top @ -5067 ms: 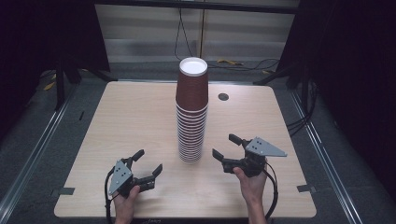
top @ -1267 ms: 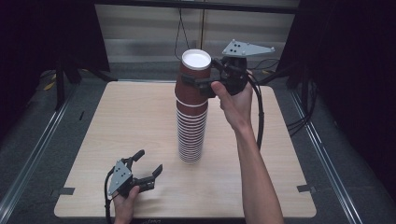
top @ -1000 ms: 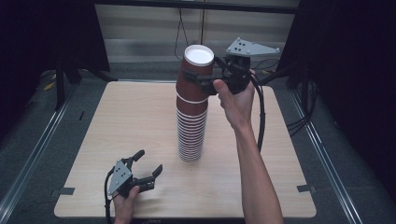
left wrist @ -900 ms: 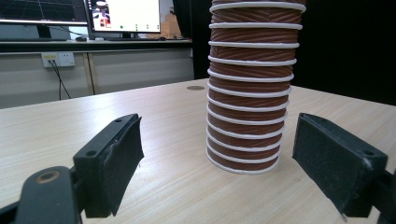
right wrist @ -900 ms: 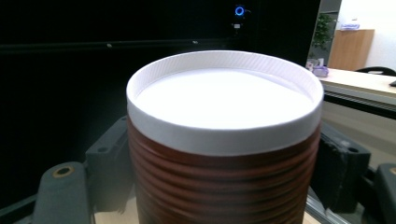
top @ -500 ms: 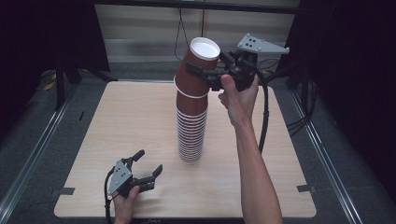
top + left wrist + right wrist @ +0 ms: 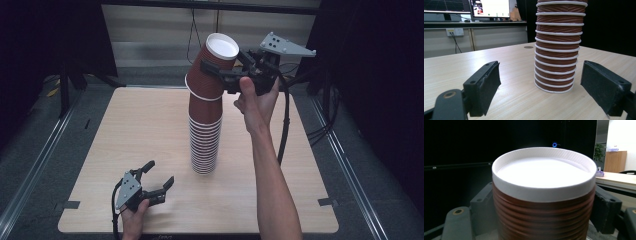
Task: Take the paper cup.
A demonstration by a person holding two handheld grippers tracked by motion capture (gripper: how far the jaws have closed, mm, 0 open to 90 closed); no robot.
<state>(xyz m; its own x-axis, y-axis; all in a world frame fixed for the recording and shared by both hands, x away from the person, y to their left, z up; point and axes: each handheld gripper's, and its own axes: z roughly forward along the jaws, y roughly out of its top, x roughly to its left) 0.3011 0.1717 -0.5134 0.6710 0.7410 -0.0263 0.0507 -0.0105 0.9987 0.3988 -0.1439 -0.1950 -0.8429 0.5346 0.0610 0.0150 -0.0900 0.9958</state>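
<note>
Above the stack: top cup, a ribbed red-brown paper cup with a white rim and white inside, held high over the middle of the counter and tilted, its mouth leaning to the right.
Right gripper: raised at the far right of the stack, reaching left onto the top cup; its fingers are closed on the cup's wall, one on each side.
Right gripper view: the top cup stands between the two fingers of the right gripper, with the pads against its ribbed sides just under the rim.
Cup's lower end: it meets the top of the stack; whether it is free of the cup beneath cannot be told.
Stack: upright on the middle of the counter, many white rims one over another.
Left gripper: low at the near left of the counter, well apart from the stack, fingers spread wide with nothing between them.
Left gripper view: the left gripper points at the foot of the stack, which stands farther off between the two open fingers.
Person's right forearm: stretches from the near edge up to the raised gripper.
</note>
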